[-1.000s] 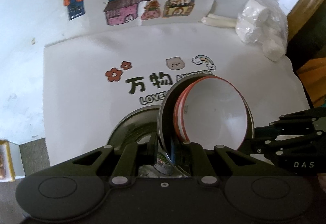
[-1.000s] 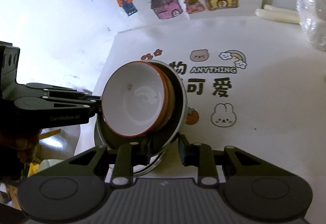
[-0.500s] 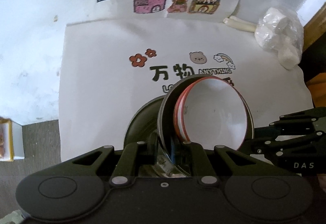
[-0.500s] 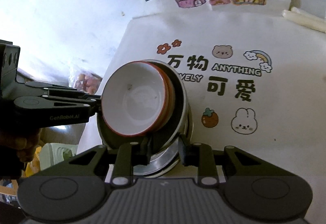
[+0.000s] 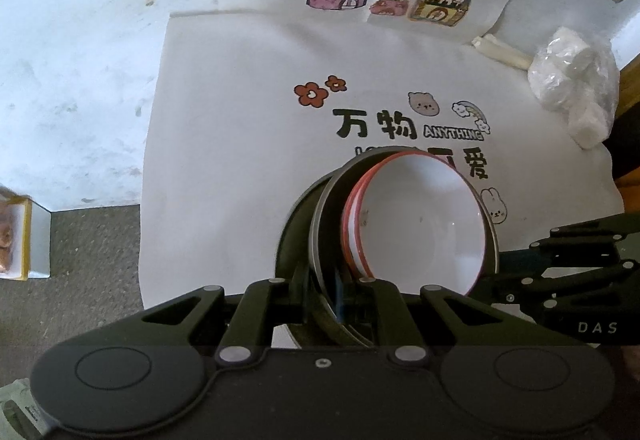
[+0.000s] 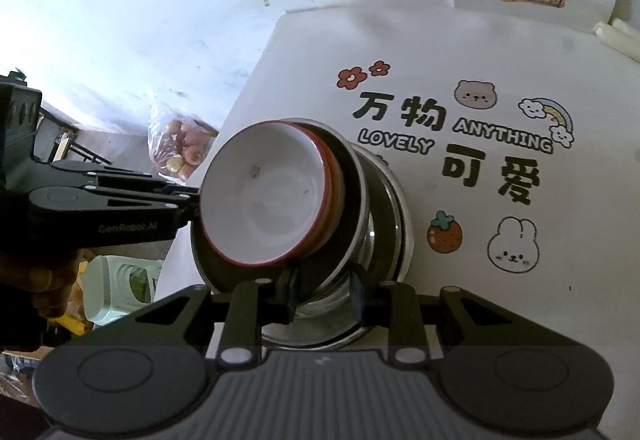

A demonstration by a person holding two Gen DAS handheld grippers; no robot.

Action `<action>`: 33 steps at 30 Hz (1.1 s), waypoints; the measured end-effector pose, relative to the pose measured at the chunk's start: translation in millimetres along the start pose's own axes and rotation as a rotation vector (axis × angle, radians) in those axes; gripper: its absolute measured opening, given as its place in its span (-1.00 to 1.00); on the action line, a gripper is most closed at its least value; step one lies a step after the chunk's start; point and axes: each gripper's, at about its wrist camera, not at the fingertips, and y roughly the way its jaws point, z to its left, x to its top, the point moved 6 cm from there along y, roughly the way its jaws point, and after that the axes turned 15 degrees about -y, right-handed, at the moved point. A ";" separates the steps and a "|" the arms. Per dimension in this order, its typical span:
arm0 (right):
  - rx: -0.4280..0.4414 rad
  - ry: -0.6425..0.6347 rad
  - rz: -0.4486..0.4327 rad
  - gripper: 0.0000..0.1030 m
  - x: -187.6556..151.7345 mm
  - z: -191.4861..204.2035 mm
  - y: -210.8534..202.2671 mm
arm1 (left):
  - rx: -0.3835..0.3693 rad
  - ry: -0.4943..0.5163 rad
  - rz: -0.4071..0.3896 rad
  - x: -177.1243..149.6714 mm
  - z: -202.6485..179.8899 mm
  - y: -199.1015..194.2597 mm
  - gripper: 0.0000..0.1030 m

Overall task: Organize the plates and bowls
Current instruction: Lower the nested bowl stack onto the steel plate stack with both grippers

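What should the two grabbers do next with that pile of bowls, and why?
Probably lower the stack of bowls gently onto the white mat and only then let go. Both the left gripper and the right gripper pinch its edges with closed jaws, and the stack looks tilted above the mat.

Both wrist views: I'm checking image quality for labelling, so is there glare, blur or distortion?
Left wrist view: sharp, fisheye-bent edges, faint sheen inside the red-rimmed white bowl. Right wrist view: washed-out glare on the white wall, dark lower-left corner.

Both tools grip a nested dish stack.
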 end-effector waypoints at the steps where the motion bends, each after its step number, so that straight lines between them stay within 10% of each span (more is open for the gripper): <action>1: 0.003 -0.001 0.001 -0.42 0.3 0.5 0.9 | 0.002 0.000 0.001 -0.2 0.8 0.1 -0.77; 33: 0.018 0.026 0.012 -0.42 -1.7 -4.1 7.2 | 0.042 0.020 0.044 -6.3 0.6 12.2 -0.73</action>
